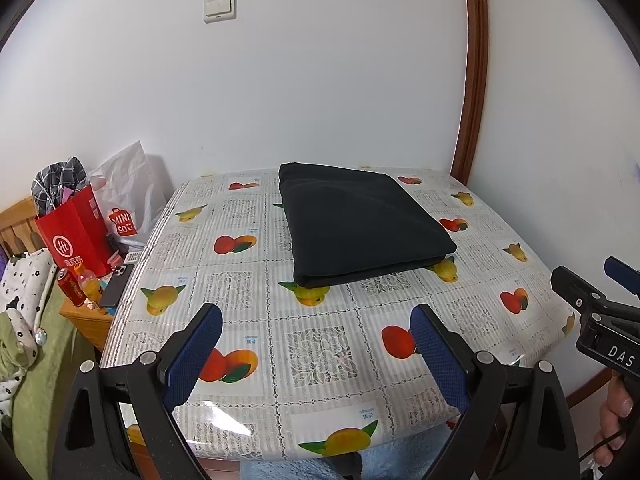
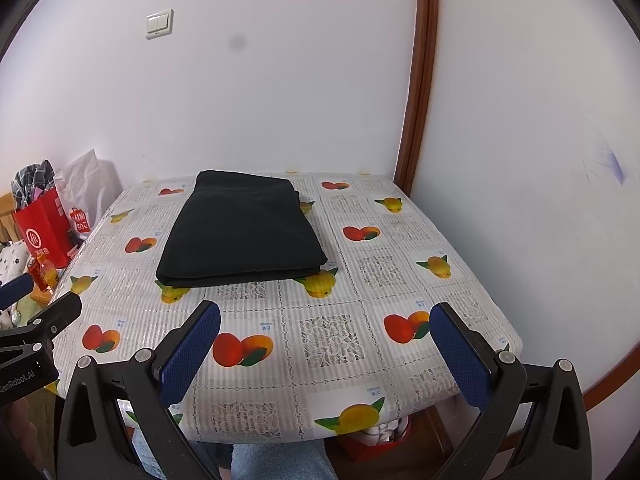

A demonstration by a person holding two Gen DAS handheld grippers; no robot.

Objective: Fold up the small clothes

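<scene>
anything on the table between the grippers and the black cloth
Nothing visible. Only bare fruit-print tablecloth lies between the open left hand-held gripper, the open right hand-held gripper and the folded black cloth.

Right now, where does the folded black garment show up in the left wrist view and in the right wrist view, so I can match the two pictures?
Left wrist view: the folded black garment lies right of centre, on the far half of the fruit-print tablecloth.
Right wrist view: the folded black garment lies left of centre, again on the far half.
Shared landmark: the white wall switch, high on the wall, up and to the left of the garment in both.
</scene>
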